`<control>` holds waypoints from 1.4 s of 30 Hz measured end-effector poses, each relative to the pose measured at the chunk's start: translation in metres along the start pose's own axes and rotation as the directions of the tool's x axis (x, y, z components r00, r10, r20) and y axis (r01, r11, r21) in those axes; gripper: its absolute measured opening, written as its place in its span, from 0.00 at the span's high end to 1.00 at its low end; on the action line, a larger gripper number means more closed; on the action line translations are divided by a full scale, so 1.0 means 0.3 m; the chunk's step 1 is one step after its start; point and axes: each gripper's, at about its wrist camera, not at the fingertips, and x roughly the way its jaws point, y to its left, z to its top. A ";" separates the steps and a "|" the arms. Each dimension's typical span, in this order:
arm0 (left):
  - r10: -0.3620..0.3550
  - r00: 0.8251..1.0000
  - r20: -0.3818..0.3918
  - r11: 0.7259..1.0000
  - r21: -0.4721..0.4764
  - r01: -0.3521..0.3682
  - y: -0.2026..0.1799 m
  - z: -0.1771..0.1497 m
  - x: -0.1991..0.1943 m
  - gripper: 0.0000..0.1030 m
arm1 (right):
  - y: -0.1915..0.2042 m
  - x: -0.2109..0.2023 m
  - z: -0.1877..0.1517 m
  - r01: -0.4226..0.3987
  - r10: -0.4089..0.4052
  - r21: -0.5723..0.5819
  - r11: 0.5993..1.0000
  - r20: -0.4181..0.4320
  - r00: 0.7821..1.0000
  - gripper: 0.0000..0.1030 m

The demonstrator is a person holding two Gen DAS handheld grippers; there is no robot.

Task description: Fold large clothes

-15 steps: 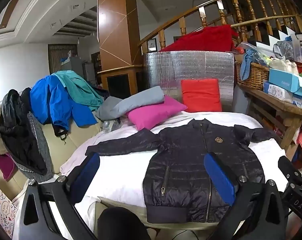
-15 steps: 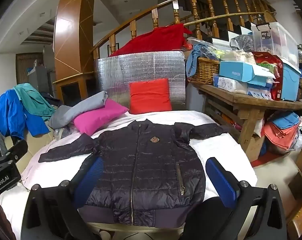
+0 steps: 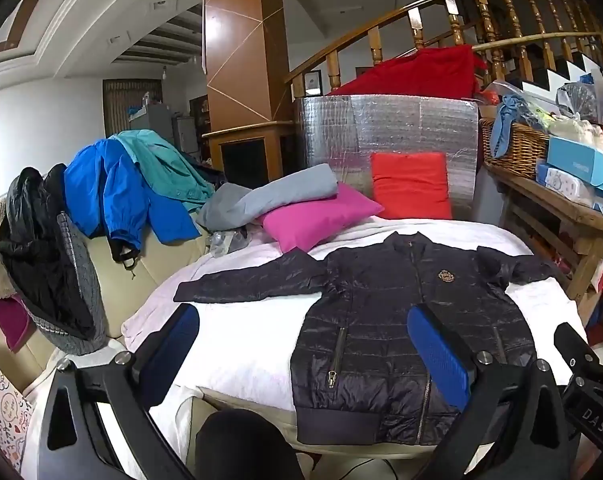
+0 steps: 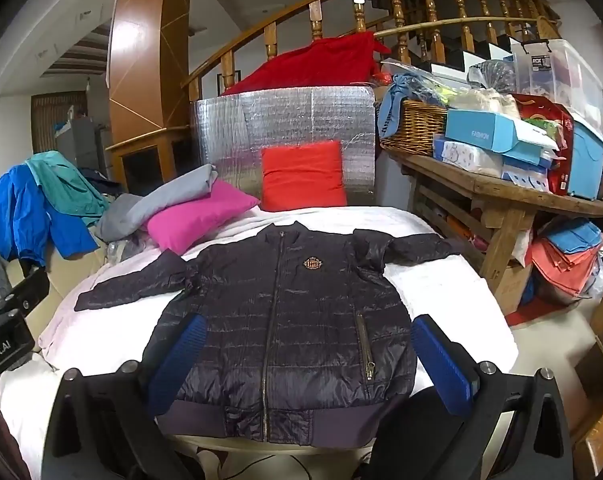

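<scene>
A dark quilted jacket (image 3: 397, 320) lies flat, front up and zipped, on a white-covered table (image 3: 237, 344), sleeves spread to both sides. It also shows in the right wrist view (image 4: 293, 332). My left gripper (image 3: 301, 344) is open and empty, held above the near edge over the jacket's left hem side. My right gripper (image 4: 309, 356) is open and empty, held above the jacket's hem, its blue pads (image 4: 441, 364) straddling the body. Neither touches the jacket.
A pink pillow (image 3: 321, 216), a grey folded garment (image 3: 273, 196) and a red cushion (image 3: 409, 184) sit at the back. Blue, teal and black coats (image 3: 113, 188) hang on a sofa at left. A cluttered wooden bench (image 4: 501, 188) stands at right.
</scene>
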 end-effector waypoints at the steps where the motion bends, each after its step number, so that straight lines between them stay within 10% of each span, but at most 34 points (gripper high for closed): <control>1: 0.000 1.000 -0.002 1.000 0.000 0.000 0.000 0.002 0.002 0.00 | -0.001 0.001 0.003 0.000 0.000 0.000 1.000 -0.001 1.000 0.00; 42: 0.007 1.000 -0.013 1.000 -0.004 -0.007 0.020 -0.034 0.024 0.00 | 0.009 0.022 -0.025 -0.012 0.012 -0.001 1.000 -0.023 1.000 0.00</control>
